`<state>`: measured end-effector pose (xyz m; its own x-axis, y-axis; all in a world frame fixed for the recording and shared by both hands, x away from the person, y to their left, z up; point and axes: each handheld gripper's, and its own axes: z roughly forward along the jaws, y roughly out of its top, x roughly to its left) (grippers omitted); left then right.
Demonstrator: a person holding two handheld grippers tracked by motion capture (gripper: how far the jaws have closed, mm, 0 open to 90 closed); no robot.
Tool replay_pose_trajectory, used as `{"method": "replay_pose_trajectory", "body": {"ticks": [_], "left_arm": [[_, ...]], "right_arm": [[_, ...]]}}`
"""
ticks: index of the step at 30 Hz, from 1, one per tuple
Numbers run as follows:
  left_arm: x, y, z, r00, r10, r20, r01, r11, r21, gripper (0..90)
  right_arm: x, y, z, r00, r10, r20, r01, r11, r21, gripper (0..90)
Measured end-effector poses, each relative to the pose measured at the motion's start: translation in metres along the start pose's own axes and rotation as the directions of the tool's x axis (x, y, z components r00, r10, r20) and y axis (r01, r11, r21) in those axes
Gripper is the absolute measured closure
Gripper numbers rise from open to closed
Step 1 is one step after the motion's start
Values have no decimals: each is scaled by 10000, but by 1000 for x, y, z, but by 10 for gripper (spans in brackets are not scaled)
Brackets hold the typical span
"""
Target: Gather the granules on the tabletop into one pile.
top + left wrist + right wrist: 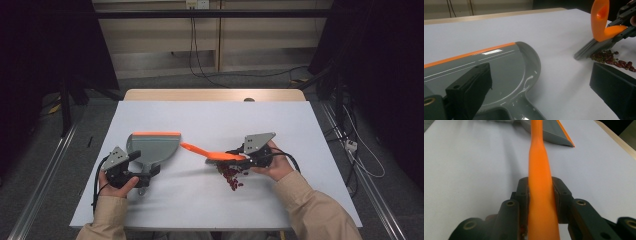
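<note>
While clamped, the brush (539,182) splits the right claw (540,192).

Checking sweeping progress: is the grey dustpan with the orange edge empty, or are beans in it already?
Empty. The grey dustpan with the orange edge shows a bare, shiny inside; the dark red beans lie on the white table beside the orange-handled brush.

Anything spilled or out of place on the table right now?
Yes: a small heap of dark red beans lies loose on the white table, under the brush held by the right gripper. The dustpan at the left gripper looks empty, apart from the beans.
</note>
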<state>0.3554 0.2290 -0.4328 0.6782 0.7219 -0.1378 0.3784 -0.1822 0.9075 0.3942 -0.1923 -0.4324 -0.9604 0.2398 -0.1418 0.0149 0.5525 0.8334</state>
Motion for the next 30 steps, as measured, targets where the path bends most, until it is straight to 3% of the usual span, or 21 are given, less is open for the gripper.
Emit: {"method": "replay_pose_trajectory", "body": {"ticks": [8, 14, 18, 20, 22, 27, 29, 30], "left_arm": [[0, 0, 0, 10000, 30, 1, -30, 10000, -11, 40], [-1, 0, 0, 10000, 25, -3, -25, 10000, -25, 40], [-1, 0, 0, 10000, 11, 7, -11, 10000, -34, 40], [-1, 1, 0, 10000, 27, 27, -27, 10000, -43, 40], [-1, 1, -1, 10000, -10, 31, 10, 10000, -62, 41], [-1, 1, -1, 9999, -8, 123, 9, 9999, -140, 41], [-2, 1, -1, 9999, -10, 158, 12, 9999, -152, 41], [-2, 2, -1, 9999, -4, 165, 6, 9999, -154, 41]], "right_arm": [[8, 1, -2, 9999, -121, -20, 121, 9999, -55, 715], [8, 2, -6, 9971, 639, 419, -614, 9963, -598, 714], [8, 6, -13, 9845, 1468, 958, -1373, 9856, -986, 714], [10, 6, -16, 9687, 2043, 1408, -1908, 9762, -1034, 714], [14, 6, -20, 9461, 2592, 1940, -2398, 9636, -1180, 714], [25, 0, -26, 8630, 4032, 3043, -3716, 9148, -1582, 714], [27, -3, -28, 8453, 4257, 3228, -3919, 9047, -1669, 714], [30, -3, -29, 8324, 4384, 3389, -4031, 8988, -1725, 714]]}}
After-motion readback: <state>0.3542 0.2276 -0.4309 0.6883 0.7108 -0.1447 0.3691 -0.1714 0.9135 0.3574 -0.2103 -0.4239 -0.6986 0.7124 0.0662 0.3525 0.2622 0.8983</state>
